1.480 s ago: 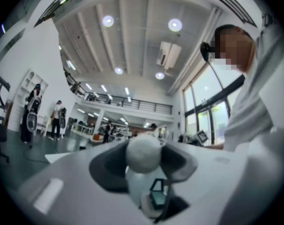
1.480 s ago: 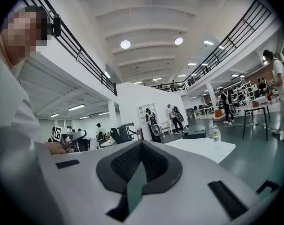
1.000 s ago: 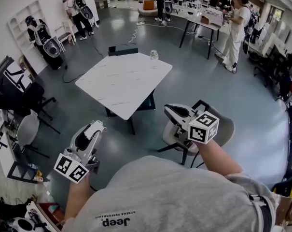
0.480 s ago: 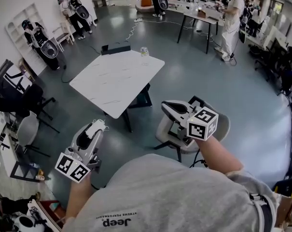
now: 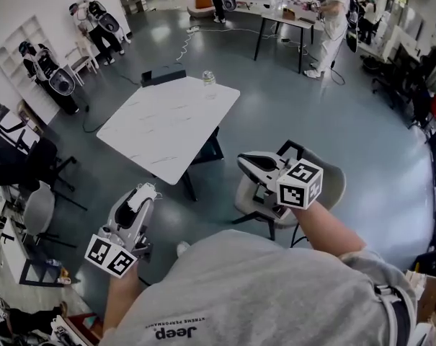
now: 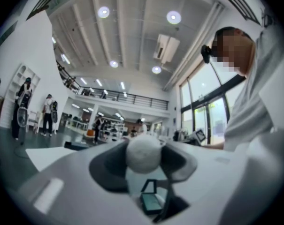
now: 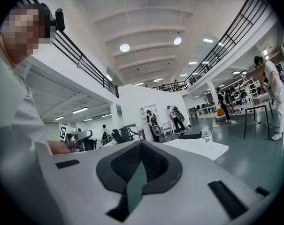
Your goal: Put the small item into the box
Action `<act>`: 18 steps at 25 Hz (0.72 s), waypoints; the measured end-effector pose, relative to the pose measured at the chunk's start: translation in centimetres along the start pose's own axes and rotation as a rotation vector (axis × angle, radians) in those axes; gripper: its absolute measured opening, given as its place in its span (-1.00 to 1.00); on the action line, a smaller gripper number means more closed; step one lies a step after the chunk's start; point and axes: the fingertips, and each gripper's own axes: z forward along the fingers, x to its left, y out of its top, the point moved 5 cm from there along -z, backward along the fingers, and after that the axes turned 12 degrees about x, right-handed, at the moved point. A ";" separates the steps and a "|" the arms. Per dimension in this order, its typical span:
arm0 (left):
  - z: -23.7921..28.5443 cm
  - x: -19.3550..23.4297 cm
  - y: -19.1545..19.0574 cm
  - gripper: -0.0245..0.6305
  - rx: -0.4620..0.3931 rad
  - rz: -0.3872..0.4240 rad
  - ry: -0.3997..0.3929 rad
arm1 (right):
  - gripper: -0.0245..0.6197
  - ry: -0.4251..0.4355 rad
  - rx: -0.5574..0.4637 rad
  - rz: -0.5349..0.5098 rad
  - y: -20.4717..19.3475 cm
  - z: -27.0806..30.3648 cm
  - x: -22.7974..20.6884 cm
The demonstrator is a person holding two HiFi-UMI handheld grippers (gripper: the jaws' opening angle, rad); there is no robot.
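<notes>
Left gripper point(image 5: 143, 193) — jaws partway apart and clamped on a small white ball point(image 6: 144, 153), so the item is in your left hand; right gripper point(image 5: 248, 163) has its jaws together on nothing. The white table point(image 5: 160, 128) lies ahead, well apart from both. The dark box point(image 5: 163, 75) — likely the target — sits at its far edge near a clear bottle point(image 5: 209, 82), forward and slightly right of the left gripper, so expect a reach across the whole tabletop.

A white marble-topped square desk point(image 5: 167, 125) stands on the grey floor point(image 5: 290, 107), a clear bottle point(image 5: 209, 82) (upright) at its far edge; a grey shell chair point(image 5: 333, 184) stands near.
</notes>
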 end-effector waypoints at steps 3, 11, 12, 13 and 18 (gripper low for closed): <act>0.4 3.3 0.1 -0.38 -0.010 -0.011 -0.036 | -0.90 -0.027 -0.006 0.014 0.8 2.2 -0.2; 0.6 14.8 0.4 -0.38 -0.008 -0.030 -0.125 | -0.91 -0.120 -0.022 0.042 3.6 10.7 0.2; 0.4 16.1 0.6 -0.38 -0.006 -0.024 -0.136 | -0.91 -0.127 -0.025 0.046 3.9 11.9 0.4; 0.2 17.4 0.9 -0.38 -0.003 -0.016 -0.147 | -0.91 -0.134 -0.029 0.049 4.3 13.1 0.6; -1.0 23.5 2.0 -0.38 -0.004 -0.004 -0.178 | -0.91 -0.157 -0.029 0.057 6.2 18.6 1.5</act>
